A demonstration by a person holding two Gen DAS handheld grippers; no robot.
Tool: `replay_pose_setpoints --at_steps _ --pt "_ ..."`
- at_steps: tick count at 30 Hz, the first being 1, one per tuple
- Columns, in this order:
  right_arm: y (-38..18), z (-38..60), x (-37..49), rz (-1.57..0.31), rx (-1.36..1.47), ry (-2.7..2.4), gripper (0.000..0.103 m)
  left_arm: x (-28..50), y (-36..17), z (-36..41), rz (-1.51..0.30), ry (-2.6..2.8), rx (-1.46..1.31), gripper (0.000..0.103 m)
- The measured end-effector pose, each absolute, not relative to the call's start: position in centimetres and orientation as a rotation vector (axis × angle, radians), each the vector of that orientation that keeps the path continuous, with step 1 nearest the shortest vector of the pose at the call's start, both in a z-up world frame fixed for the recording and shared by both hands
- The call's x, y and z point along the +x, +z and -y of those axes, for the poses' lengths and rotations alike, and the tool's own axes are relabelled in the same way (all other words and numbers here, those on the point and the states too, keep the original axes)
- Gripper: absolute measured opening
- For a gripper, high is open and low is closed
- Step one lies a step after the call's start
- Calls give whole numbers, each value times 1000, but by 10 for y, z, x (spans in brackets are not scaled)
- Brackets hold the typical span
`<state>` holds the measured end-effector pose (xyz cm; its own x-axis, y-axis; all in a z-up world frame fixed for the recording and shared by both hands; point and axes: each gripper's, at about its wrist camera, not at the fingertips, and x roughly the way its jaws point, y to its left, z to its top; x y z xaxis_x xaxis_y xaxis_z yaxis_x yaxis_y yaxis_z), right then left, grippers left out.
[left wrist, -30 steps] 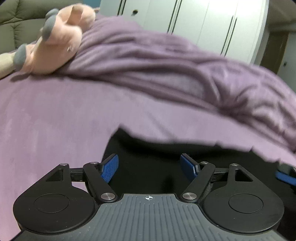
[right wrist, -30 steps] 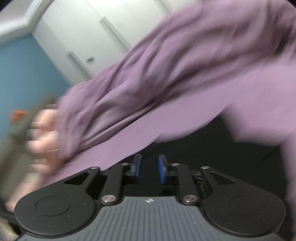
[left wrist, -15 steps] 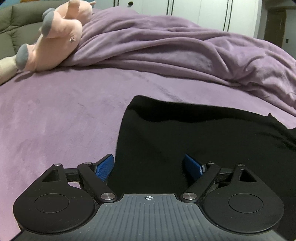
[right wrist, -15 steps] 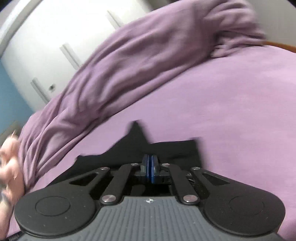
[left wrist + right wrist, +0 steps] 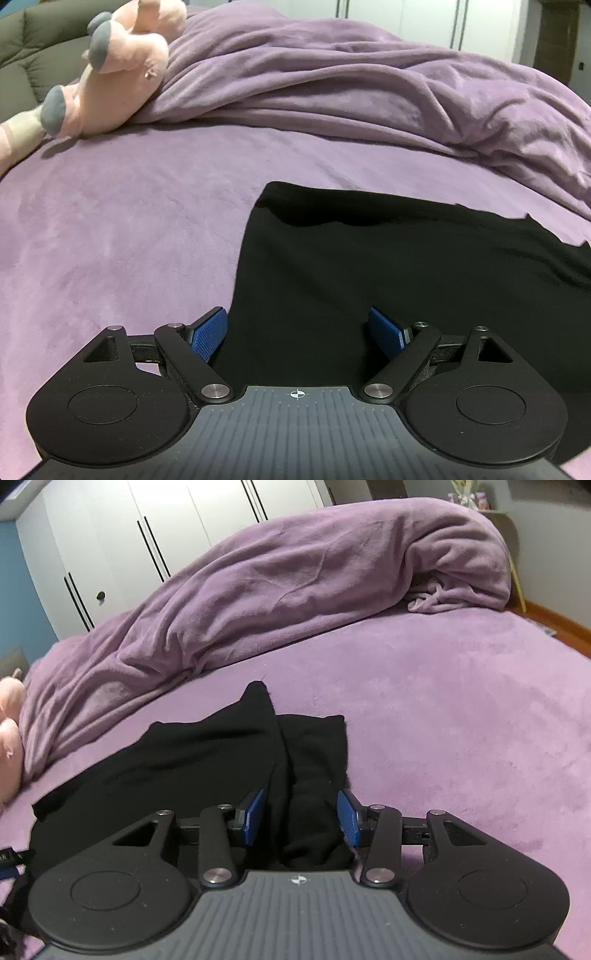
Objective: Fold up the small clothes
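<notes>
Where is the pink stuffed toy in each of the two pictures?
Left wrist view: the pink stuffed toy lies at the top left, beside the bunched purple blanket.
Right wrist view: only a sliver of it shows at the left edge.
Shared landmark: the black garment on the bed.

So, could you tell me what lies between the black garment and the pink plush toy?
Only bare purple bedcover separates the black garment from the pink plush toy, as the left wrist view shows.

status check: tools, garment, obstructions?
Left tool open, empty. Right tool just opening, black garment between pads, released. Nothing blocking.
</notes>
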<state>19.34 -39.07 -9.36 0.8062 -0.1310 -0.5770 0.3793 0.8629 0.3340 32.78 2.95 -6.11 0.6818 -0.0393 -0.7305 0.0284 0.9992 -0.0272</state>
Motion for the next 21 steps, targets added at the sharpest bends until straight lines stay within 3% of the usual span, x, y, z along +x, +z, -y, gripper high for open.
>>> replay_pose_setpoints --at_steps 12,13,17,21 --pt "-81 381 186 -572 407 -259 43 316 -57 -22 -858 -61 22 89" --pt "-82 378 187 -585 383 -256 40 315 -57 -22 -861 -62 25 89" --pt "-90 364 196 -651 271 -274 8 313 -57 -24 -886 -73 26 89" --pt "-90 366 201 -682 191 -376 2 297 -49 -50 -945 -174 -73 88"
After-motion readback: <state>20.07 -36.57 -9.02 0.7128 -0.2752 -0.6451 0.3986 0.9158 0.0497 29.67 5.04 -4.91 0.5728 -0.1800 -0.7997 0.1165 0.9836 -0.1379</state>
